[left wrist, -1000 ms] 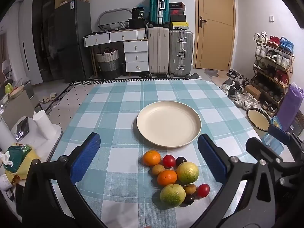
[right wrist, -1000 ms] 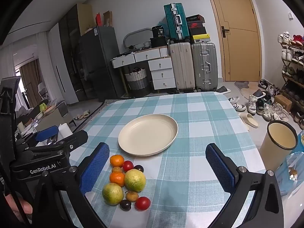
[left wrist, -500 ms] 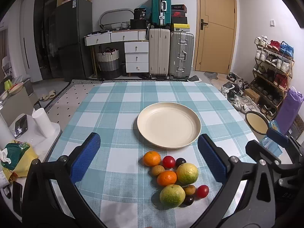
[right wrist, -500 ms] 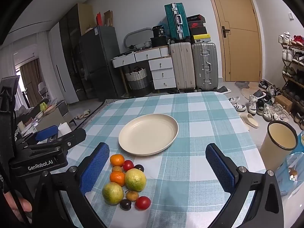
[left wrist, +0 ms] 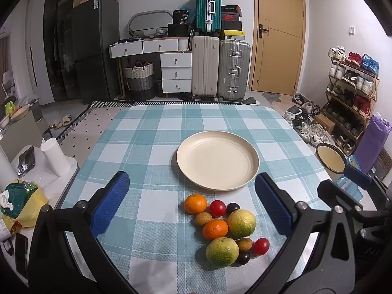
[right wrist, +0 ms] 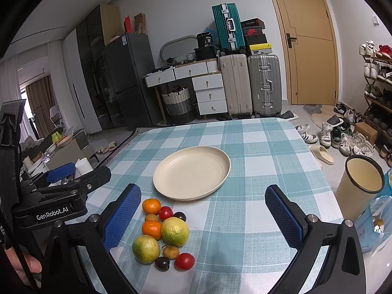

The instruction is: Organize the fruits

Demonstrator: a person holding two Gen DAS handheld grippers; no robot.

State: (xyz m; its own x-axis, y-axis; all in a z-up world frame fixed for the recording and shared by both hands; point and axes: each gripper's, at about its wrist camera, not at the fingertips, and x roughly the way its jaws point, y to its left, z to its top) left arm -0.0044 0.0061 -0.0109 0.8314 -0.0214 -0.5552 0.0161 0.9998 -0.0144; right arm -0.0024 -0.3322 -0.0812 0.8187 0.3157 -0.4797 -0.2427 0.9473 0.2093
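Note:
A cream plate (left wrist: pixel 217 159) (right wrist: pixel 192 172) sits empty in the middle of the checked tablecloth. In front of it lies a cluster of fruit: two oranges (left wrist: pixel 195 203) (right wrist: pixel 151 206), two yellow-green citrus (left wrist: pixel 241 222) (right wrist: pixel 175 231), two red tomatoes (left wrist: pixel 217 207) (right wrist: pixel 184 261), small brown and dark fruits (left wrist: pixel 203 219). My left gripper (left wrist: pixel 193 201) is open and empty, held above the table with the cluster between its fingers. My right gripper (right wrist: pixel 202 213) is open and empty, the fruit lying beside its left finger (right wrist: pixel 122 214). The left gripper's body also shows in the right wrist view (right wrist: pixel 56 203).
A cream bin (right wrist: pixel 360 188) stands beside the table's right edge, also seen in the left wrist view (left wrist: pixel 329 158). A white side table (left wrist: pixel 36 169) with a paper roll is at the left. Suitcases, drawers and a shoe rack stand beyond the table.
Both grippers have stayed open and nearly still; the left view drifted only slightly. The fruit and plate have not moved.

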